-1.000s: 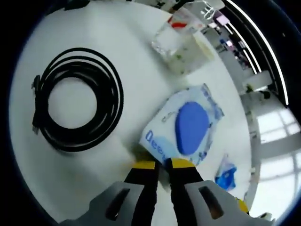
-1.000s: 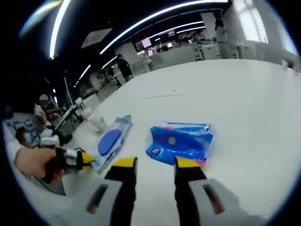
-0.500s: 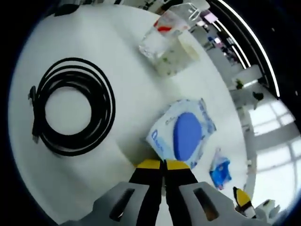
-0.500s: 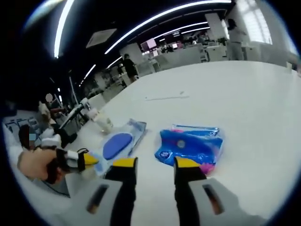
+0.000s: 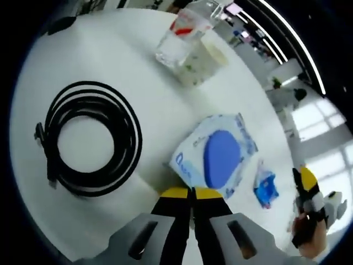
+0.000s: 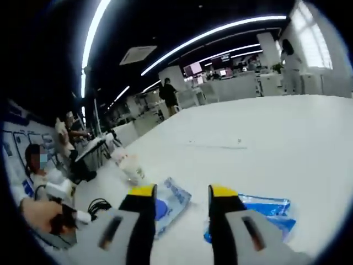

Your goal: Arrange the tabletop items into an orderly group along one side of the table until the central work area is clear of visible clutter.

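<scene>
The wet-wipes pack [image 5: 216, 155], white with a blue oval lid, lies on the white table [image 5: 138, 66] just ahead of my left gripper [image 5: 185, 192], whose yellow-tipped jaws are pressed together on the pack's near edge. A second ago those jaws stood slightly apart at the same edge, so I judge I now have a pinch and can drag the pack toward a side. The coiled black cable [image 5: 91, 138] sits well apart, and the clear plastic bag [image 5: 185, 47] is farther off. My right gripper [image 6: 179, 193] hangs spread and empty; it has lifted, so the blue packet [image 6: 265, 212] now slips under its jaws, where half a second ago it lay fully ahead.
</scene>
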